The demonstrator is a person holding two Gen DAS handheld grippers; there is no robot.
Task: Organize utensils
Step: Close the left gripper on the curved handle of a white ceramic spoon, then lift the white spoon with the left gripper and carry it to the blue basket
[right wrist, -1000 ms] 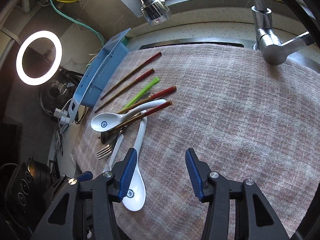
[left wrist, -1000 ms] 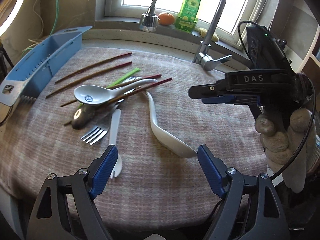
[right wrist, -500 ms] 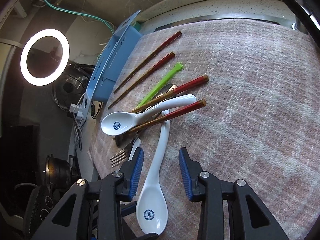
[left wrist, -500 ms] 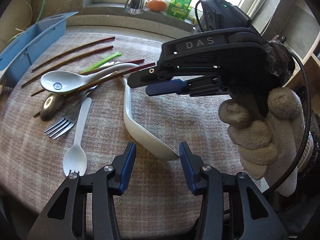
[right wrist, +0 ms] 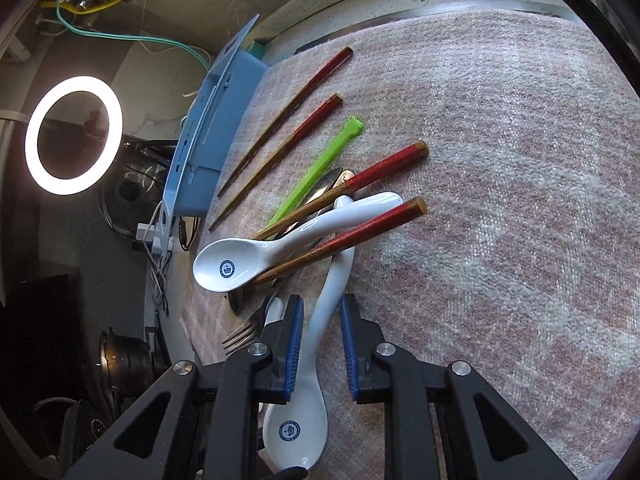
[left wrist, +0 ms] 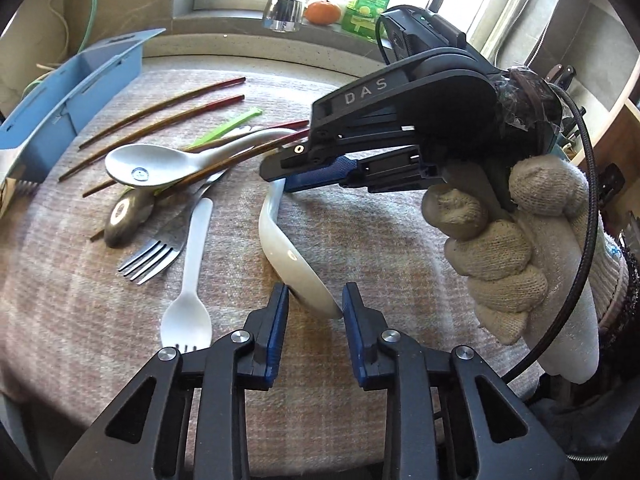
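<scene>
Now both claws have drawn in and are closing on one white spoon (left wrist: 296, 264): left gripper (left wrist: 314, 300) astride its bowl, right gripper (right wrist: 320, 320) astride its handle, pad contact unclear at lower centre.

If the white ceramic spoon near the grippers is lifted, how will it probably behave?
The white ceramic spoon looks glazed and glossy, so it may slip between the closing pads. It is probably rigid and breakable. Its handle lies under a chopstick, which lifting could disturb.

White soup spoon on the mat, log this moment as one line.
left claw: closing around white spoon bowl | right claw: closing around its handle | spoon on mat | blue tray: no utensils visible
</scene>
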